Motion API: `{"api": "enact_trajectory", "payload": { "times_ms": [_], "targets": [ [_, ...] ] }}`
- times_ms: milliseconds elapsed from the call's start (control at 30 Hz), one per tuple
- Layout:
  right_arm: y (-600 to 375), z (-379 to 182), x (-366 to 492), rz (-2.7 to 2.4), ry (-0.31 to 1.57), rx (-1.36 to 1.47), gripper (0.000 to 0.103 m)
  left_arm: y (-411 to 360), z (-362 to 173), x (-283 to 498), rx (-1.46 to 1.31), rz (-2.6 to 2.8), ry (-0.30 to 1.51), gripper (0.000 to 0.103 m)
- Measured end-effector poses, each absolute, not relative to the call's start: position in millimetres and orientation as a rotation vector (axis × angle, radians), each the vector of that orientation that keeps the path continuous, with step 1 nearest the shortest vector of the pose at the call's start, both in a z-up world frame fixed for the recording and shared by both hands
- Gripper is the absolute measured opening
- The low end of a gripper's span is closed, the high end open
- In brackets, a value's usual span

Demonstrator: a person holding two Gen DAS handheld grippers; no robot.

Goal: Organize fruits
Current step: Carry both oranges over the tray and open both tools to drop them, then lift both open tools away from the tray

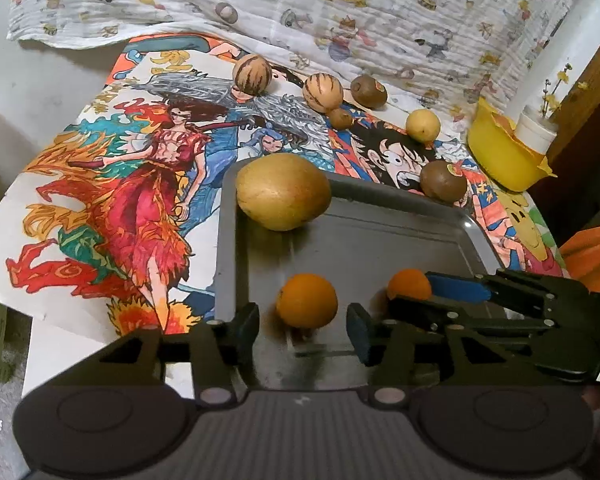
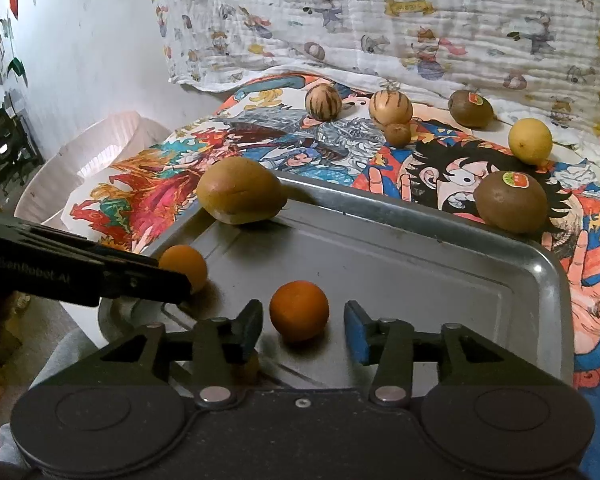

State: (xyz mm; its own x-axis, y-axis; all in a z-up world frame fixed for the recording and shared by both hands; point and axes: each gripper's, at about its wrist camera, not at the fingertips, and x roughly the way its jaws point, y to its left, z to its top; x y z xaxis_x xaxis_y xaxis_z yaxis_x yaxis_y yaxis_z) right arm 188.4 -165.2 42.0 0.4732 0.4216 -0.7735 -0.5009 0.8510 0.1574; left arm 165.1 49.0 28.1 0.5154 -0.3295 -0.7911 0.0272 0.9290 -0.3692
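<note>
So both sets of tongs were hanging over the near end of the metal tray (image 1: 472,236), and both were spread open with nothing gripped. The left tongs (image 1: 303,320) had one orange (image 1: 307,300) sitting between the fingers but not pinched. The right tongs (image 2: 303,326) framed the other orange (image 2: 299,311) the same way. Each orange rested on the tray floor. A big mango (image 1: 283,191) sat in the tray's far left corner, leaning on the rim. Everything else was out on the cartoon-print cloth (image 1: 132,184) over the worktop: two striped melons (image 2: 323,102) (image 2: 390,107) at the far side, a small kiwi (image 2: 397,134) touching one, a stickered kiwi (image 2: 470,108), a lemon (image 2: 530,141), and another stickered kiwi (image 2: 510,201) just beyond the tray's far right edge. A yellow bowl (image 1: 500,152) stood far right.
</note>
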Motion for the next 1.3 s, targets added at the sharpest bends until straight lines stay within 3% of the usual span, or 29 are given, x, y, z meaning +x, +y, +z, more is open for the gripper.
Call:
{"api": "enact_trajectory", "payload": {
  "times_ms": [133,267,400,567,800,1300],
  "targets": [
    [-174,52,176,0.562,0.9,-0.082,0.063,51,34,158,-0.343,-0.231,0.998,0.065],
    [-181,61,160,0.562,0.886,-0.079,0.083,49,43,148,-0.314,-0.245,0.976,0.089],
    [-189,69,146,0.549,0.866,-0.079,0.096,42,55,134,-0.219,-0.267,0.945,0.099],
    [-200,74,134,0.521,0.858,-0.101,0.102,34,64,123,-0.116,-0.284,0.962,0.102],
    [-219,72,132,0.448,0.856,-0.134,0.102,25,60,121,0.034,-0.289,1.001,0.102],
    [-251,77,196,0.352,0.801,-0.17,0.102,36,70,174,0.091,-0.239,1.013,0.102]
  ]
}}
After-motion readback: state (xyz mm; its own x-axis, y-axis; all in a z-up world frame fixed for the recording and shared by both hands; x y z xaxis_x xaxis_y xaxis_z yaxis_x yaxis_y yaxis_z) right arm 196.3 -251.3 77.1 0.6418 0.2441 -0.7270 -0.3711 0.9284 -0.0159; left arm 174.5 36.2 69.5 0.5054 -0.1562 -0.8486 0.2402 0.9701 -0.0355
